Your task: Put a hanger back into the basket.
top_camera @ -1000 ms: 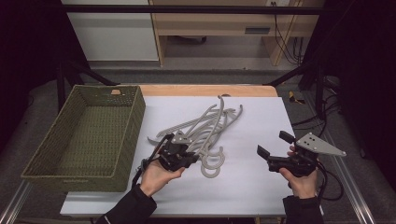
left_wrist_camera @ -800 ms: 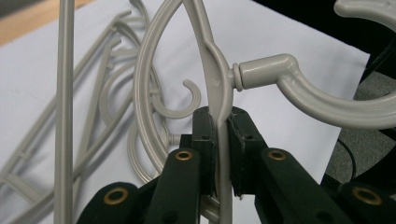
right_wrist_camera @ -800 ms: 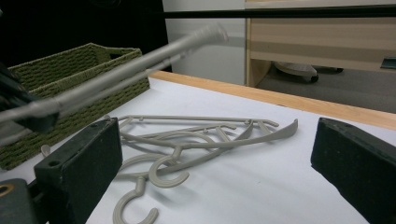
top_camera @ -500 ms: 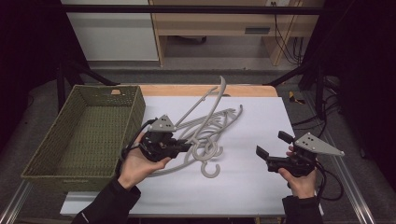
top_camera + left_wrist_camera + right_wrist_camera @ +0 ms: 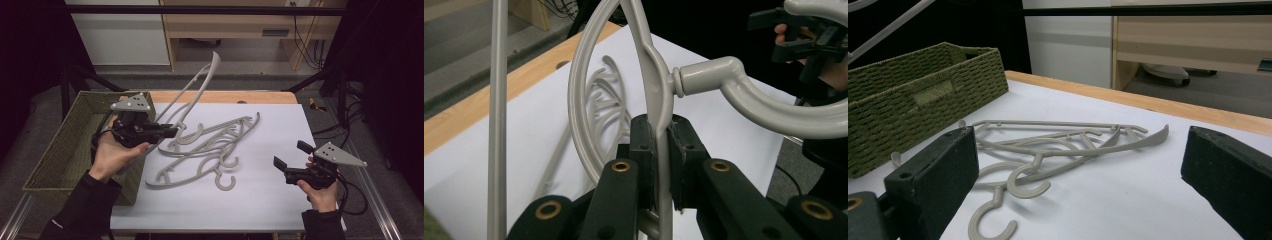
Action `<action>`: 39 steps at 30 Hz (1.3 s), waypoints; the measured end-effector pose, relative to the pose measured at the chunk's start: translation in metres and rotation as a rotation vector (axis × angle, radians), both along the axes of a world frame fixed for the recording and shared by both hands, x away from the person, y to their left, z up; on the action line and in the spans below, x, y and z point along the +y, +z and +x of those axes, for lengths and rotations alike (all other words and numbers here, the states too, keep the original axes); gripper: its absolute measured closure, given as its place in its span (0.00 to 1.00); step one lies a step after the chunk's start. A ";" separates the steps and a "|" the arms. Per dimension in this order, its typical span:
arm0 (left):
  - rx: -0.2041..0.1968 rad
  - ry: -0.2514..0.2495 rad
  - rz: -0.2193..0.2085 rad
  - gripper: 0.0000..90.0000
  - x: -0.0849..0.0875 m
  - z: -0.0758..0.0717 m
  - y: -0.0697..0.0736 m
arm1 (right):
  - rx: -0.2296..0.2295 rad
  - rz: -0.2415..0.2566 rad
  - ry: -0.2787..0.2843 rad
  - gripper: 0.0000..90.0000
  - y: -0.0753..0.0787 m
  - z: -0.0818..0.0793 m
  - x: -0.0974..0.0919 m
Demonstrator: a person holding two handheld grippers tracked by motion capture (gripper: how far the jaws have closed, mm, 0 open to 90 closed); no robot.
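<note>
Left tool [image 5: 167, 133] has a hanger [image 5: 200, 85] clamped, lifted near the bench's left edge; right tool [image 5: 289, 156] sits wide open.

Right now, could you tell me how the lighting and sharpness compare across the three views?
High view: the white table is evenly lit with dark surroundings; the lifted hanger looks slightly soft. Left gripper view: the hanger clamped in the left gripper is sharp. Right gripper view: the right gripper looms soft-edged, and the hanger pile casts faint shadows.
</note>
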State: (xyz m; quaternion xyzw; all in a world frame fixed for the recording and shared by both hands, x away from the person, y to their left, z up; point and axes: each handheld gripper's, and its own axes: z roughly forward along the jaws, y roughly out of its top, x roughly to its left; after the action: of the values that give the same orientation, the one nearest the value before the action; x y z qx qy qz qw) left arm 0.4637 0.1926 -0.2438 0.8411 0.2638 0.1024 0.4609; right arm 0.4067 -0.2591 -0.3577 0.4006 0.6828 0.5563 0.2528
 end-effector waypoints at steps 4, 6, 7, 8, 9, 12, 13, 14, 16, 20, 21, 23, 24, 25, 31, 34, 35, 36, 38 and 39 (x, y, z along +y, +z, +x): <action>-0.013 0.013 0.007 0.92 0.019 0.007 0.004 | 0.002 -0.004 0.004 0.02 -0.001 0.000 0.001; -0.022 0.029 0.019 0.92 0.028 0.010 0.006 | 0.004 -0.006 0.003 0.02 -0.001 0.001 0.001; -0.023 0.031 0.022 0.92 0.032 0.012 0.007 | 0.006 -0.004 0.002 0.02 -0.001 0.001 0.002; -0.023 0.039 0.020 0.92 0.037 0.013 0.008 | 0.006 -0.004 0.002 0.02 -0.001 0.001 0.002; -0.023 0.042 0.023 0.92 0.041 0.015 0.009 | 0.004 -0.008 0.001 0.02 -0.001 0.001 0.002; -0.014 0.065 0.020 0.92 0.055 0.020 0.009 | 0.003 -0.009 0.001 0.02 -0.001 0.001 0.002; -0.012 0.070 0.027 0.92 0.060 0.023 0.008 | 0.002 -0.009 0.002 0.02 -0.001 0.001 0.002; -0.010 0.070 0.031 0.92 0.063 0.024 0.007 | 0.002 -0.009 0.002 0.02 -0.001 0.001 0.002; 0.001 0.072 0.038 0.92 0.072 0.027 0.005 | 0.004 -0.007 0.002 0.02 -0.001 0.001 0.002; 0.017 0.059 0.050 0.92 0.086 0.031 0.000 | 0.007 -0.018 0.006 0.02 -0.002 0.002 0.002; 0.017 0.059 0.053 0.92 0.090 0.032 -0.001 | 0.009 -0.019 0.006 0.02 -0.002 0.002 0.003; 0.023 0.064 0.063 0.92 0.096 0.033 -0.003 | 0.011 -0.021 0.006 0.02 -0.002 0.002 0.003; 0.027 0.069 0.065 0.92 0.101 0.033 -0.005 | 0.010 -0.022 0.006 0.02 -0.002 0.002 0.003; 0.027 0.072 0.070 0.92 0.103 0.034 -0.007 | 0.010 -0.021 0.006 0.02 -0.002 0.002 0.003; 0.040 0.098 0.084 0.92 0.126 0.036 -0.019 | 0.013 -0.018 0.004 0.02 -0.002 0.002 0.003; 0.051 0.108 0.092 0.92 0.137 0.036 -0.024 | 0.013 -0.022 0.006 0.02 -0.003 0.003 0.003; 0.052 0.110 0.090 0.92 0.140 0.036 -0.026 | 0.013 -0.022 0.006 0.02 -0.003 0.003 0.003; 0.055 0.110 0.092 0.92 0.143 0.037 -0.027 | 0.013 -0.025 0.004 0.02 -0.003 0.003 0.004; 0.058 0.114 0.092 0.92 0.150 0.038 -0.030 | 0.018 -0.023 0.003 0.02 -0.003 0.004 0.004; 0.063 0.119 0.088 0.92 0.153 0.039 -0.032 | 0.019 -0.026 0.003 0.02 -0.004 0.004 0.005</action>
State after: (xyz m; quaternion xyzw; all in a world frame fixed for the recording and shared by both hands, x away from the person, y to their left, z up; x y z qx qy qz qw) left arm 0.5023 0.3454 -0.2755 0.8461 0.3230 0.1147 0.4083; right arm 0.4106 -0.2543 -0.3615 0.4015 0.6931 0.5438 0.2505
